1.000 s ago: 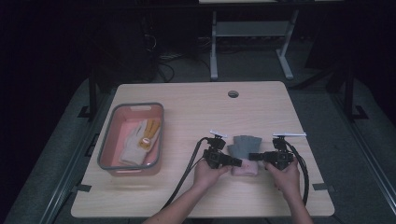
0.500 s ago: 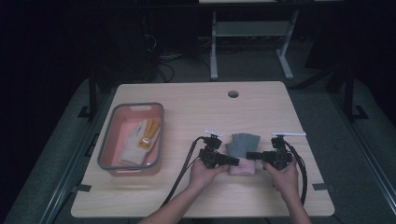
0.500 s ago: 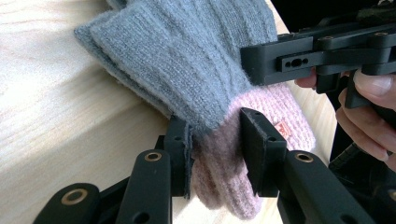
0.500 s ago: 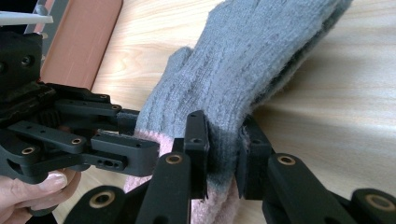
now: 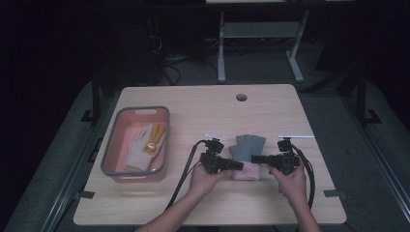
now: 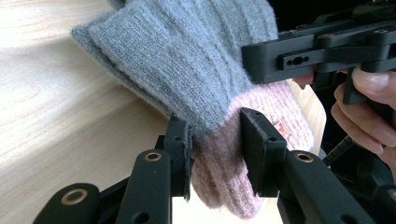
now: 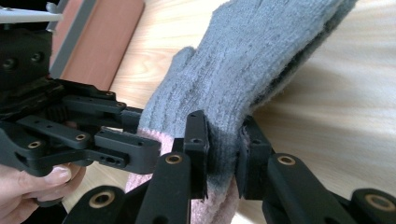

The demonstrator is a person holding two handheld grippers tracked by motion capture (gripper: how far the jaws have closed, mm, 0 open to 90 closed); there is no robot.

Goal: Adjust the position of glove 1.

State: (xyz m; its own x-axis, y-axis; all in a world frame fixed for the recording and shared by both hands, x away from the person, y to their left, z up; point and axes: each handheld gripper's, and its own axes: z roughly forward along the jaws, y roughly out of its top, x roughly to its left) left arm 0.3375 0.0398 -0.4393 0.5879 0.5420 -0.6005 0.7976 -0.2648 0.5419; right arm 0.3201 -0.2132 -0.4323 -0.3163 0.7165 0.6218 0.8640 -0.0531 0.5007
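Both claws are clamped on the same glove (image 5: 247, 157), grey body with pink cuff, sitting lower centre-right of the high view on the table (image 5: 203, 104).

Left claw (image 6: 215, 154): jaws nearly closed, pinching the knit at the grey/pink seam. Right claw (image 7: 223, 154): same, nearly closed, biting a fold of grey fabric just above the cuff. In the high view the left claw (image 5: 240, 165) and right claw (image 5: 255, 158) point at each other across the glove, tips close together.

The grey finger end droops to the table; the cuff end looks lifted.

Risks, as I read it:
- Both grips sit at the cuff end, near each other. Pulling apart could stretch the knit or slip one pinch off.
- The right claw holds a thin fold, so it's the likelier one to let go.
- The trailing finger end could drag and bunch on the table.
- The pink bin (image 5: 112, 150) with another glove (image 5: 145, 145) sits at left, well apart; a long carry on a marginal grip could drop it.
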